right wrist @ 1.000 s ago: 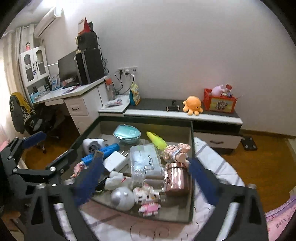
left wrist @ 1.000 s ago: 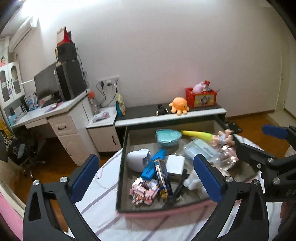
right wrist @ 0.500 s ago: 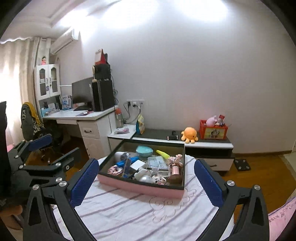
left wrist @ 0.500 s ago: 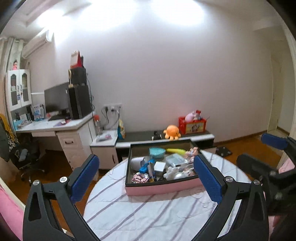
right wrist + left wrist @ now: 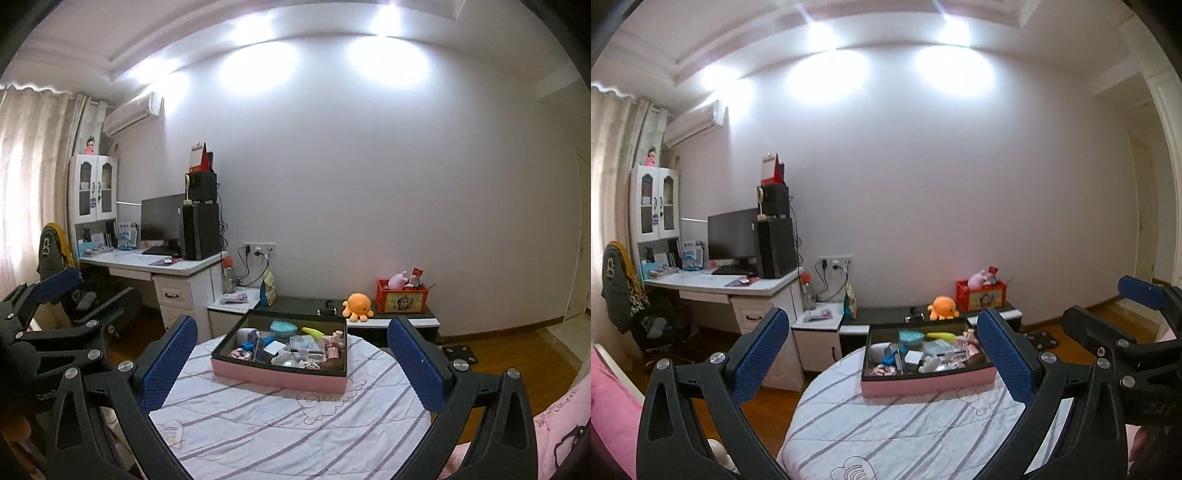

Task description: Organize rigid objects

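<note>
At the far left of my right camera's picture I see my left gripper [image 5: 59, 299], its fingers wide apart and holding nothing. In the middle, low down, a round counter [image 5: 280, 424] with a striped cloth carries a pink box [image 5: 277, 378]. The box is full of small toys and bottles. My right gripper [image 5: 291, 365] frames the box with its blue fingers [image 5: 168, 363] wide apart, well short of it. Behind, on a low shelf, sits an orange octopus toy [image 5: 357, 304].
</note>
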Tool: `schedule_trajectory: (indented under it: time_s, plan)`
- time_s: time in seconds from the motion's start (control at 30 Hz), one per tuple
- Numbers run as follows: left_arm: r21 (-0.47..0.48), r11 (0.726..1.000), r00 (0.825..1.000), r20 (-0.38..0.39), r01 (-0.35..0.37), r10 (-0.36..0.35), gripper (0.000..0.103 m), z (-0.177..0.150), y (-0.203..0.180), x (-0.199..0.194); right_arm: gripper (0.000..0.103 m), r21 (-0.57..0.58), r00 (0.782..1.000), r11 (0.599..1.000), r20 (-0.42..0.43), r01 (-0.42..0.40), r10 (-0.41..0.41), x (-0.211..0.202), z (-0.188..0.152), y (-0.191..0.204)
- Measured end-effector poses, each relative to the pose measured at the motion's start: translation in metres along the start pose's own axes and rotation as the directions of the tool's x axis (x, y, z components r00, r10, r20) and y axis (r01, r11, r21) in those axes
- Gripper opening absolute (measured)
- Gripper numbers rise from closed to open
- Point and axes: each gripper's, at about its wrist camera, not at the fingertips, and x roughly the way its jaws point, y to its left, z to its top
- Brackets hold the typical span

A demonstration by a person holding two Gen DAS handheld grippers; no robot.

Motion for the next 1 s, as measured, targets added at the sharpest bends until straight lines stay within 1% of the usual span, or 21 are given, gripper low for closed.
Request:
schedule_trajectory:
  time_s: [0.13, 0.23, 0.33, 0.53, 0.77, 1.0]
  plan:
    - [-0.010, 1.000, 0.999, 0.031, -0.008, 0.008, 0.103, 0.007, 0.004, -0.018, 0.103, -0.015, 0.999, 1.000, 0.031, 0.019, -0.018, -0.018, 0.004, 0.007]
    - [-0.017, 1.000, 0.999, 0.052, -0.001, 0.002, 0.103, 0.010, 0.007, -0.031, 0.103, -0.024, 0.999, 0.999, 0.043, 0.021, -0.020, -0.028, 0.007, 0.012]
    - [-0.019, 1.000, 0.998, 0.056, -0.007, 0.008, 0.103, 0.014, 0.008, -0.041, 0.103, -0.029, 0.998, 0.999, 0.057, 0.024, -0.022, -0.038, 0.009, 0.015]
    - [-0.015, 1.000, 0.998, 0.062, -0.007, 0.008, 0.103, 0.017, 0.008, -0.049, 0.103, -0.031, 0.997, 0.999, 0.069, 0.032, -0.030, -0.051, 0.011, 0.020]
    - [-0.008, 1.000, 0.998, 0.069, -0.012, 0.012, 0.103, 0.017, 0.006, -0.052, 0.103, -0.037, 0.996, 0.998, 0.071, 0.048, -0.046, -0.058, 0.012, 0.022]
    - [-0.005, 1.000, 0.997, 0.079, -0.013, 0.014, 0.103, 0.017, 0.007, -0.064, 0.103, -0.038, 0.996, 0.998, 0.076, 0.049, -0.046, -0.062, 0.012, 0.024]
